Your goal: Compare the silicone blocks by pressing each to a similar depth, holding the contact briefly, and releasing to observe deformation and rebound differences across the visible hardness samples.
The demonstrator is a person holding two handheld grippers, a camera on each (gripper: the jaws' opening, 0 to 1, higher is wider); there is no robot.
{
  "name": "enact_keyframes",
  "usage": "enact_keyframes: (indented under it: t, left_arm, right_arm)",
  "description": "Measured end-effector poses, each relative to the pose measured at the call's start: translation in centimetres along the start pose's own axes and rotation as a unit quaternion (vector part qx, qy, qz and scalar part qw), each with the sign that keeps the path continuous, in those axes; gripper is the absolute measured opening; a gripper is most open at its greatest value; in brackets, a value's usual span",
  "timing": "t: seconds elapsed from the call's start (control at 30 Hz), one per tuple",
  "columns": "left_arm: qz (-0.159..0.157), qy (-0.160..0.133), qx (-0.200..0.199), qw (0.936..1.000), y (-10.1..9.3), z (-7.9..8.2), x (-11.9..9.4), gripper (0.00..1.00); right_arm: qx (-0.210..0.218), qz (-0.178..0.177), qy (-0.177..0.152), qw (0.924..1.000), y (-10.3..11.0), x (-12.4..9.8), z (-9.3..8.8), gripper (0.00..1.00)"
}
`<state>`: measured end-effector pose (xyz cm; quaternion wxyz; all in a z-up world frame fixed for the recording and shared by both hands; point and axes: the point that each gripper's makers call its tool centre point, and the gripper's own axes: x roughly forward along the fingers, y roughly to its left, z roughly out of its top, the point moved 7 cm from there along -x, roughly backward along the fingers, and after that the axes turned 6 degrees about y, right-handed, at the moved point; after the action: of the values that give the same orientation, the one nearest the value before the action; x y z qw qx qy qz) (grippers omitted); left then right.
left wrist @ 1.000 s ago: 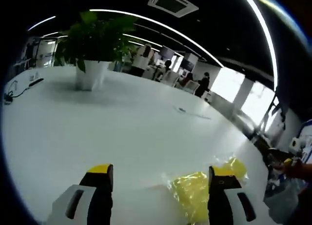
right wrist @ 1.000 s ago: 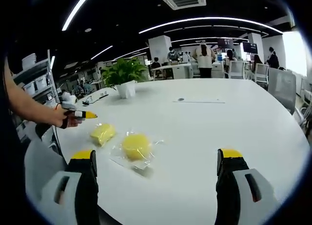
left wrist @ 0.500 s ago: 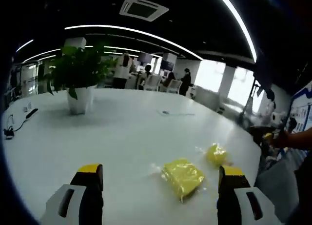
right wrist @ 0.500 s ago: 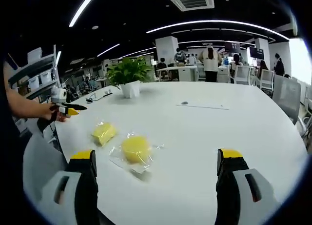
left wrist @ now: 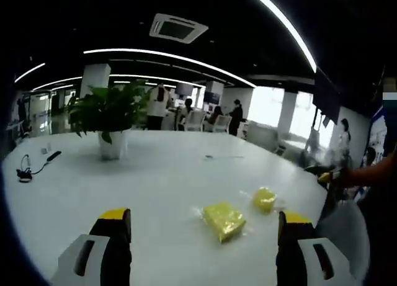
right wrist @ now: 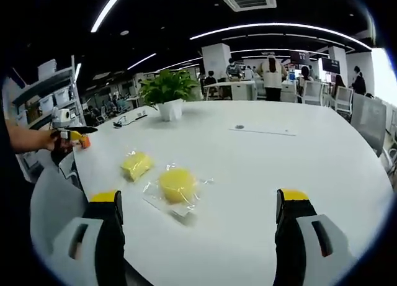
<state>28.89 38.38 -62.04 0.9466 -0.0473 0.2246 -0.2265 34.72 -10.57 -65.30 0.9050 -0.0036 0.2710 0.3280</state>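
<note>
Two yellow silicone blocks in clear wrappers lie on the white table (right wrist: 267,174). The squarish block (left wrist: 223,219) (right wrist: 136,165) is apart from the round block (left wrist: 265,199) (right wrist: 176,183). My left gripper (left wrist: 203,218) hovers open, short of the squarish block, nothing between its jaws. My right gripper (right wrist: 198,196) is open too, above the table's near edge, with the round block just ahead and left of centre. At the left of the right gripper view a hand holds the left gripper (right wrist: 73,136) off the table edge. In the left gripper view, the right gripper (left wrist: 327,176) is at the right.
A potted plant (left wrist: 108,121) (right wrist: 169,98) stands farther back on the table. A cable (left wrist: 34,168) lies at the left edge. A thin pen-like item (right wrist: 260,131) lies far back. Chairs and people fill the office behind. Shelving (right wrist: 49,87) stands at the left.
The left gripper has drawn back from the blocks, which now look smaller and farther in its view. In the right gripper view it has slid left, off the table edge. The blocks have not moved.
</note>
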Motion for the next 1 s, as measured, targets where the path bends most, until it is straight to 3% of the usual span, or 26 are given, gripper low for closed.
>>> enact_keyframes:
  t: [0.47, 0.73, 1.0]
  left_arm:
    - [-0.005, 0.013, -0.021, 0.9997, -1.1, -0.2, 1.4, 1.00]
    - [-0.019, 0.008, -0.020, 0.9996, -1.9, 1.3, 2.8, 1.00]
    - [-0.033, 0.015, -0.015, 0.9992, -1.7, 1.6, 3.9, 1.00]
  right_arm:
    - [-0.028, 0.007, 0.009, 0.9995, -0.4, -0.1, -0.2, 0.96]
    - [-0.014, 0.002, 0.007, 0.9999, -1.4, 0.2, -0.6, 0.96]
    - [-0.017, 0.003, 0.001, 0.9999, -1.2, 0.9, -0.3, 0.96]
